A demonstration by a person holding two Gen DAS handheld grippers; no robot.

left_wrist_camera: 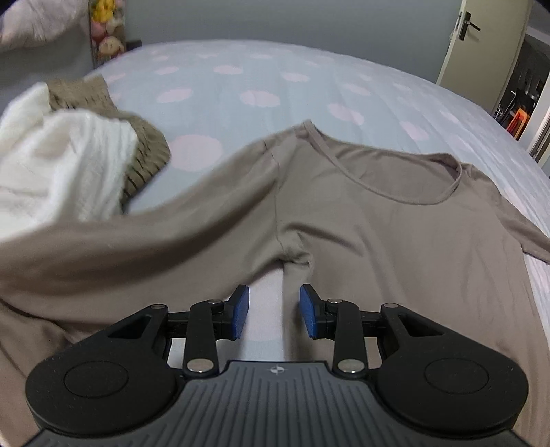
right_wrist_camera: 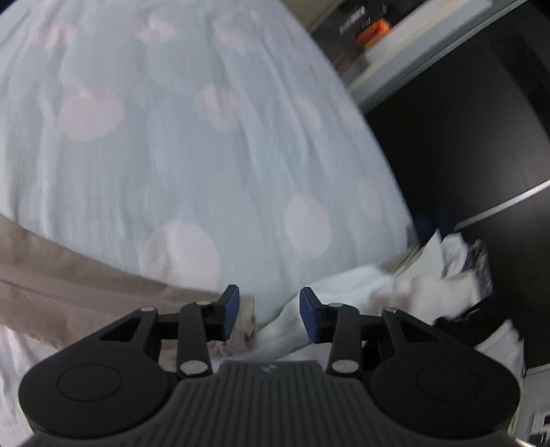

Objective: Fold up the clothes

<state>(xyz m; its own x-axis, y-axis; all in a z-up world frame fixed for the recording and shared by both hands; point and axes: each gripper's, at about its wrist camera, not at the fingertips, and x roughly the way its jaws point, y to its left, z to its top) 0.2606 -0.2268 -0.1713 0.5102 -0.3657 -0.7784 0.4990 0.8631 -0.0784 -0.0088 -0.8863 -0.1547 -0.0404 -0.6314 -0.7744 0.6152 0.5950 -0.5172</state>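
Left gripper (left_wrist_camera: 274,311) jaws apart, empty — over taupe shirt (left_wrist_camera: 361,220) on bed (left_wrist_camera: 240,79). Right gripper (right_wrist_camera: 268,313) — jaws apart, gripping nothing.

Shirt (left_wrist_camera: 378,233) hem cut off; R view blurred, white pile (right_wrist_camera: 429,285) unclear.

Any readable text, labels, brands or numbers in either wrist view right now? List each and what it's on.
No readable words or numbers in either view.
Left gripper housing: a small round crosshair emblem, a symbol only, no letters.
Right gripper housing: a faint mark, too blurred to read.
Dark shelf unit: pale smeared marks, too blurred to read.
Taupe shirt: no print or tag visible.
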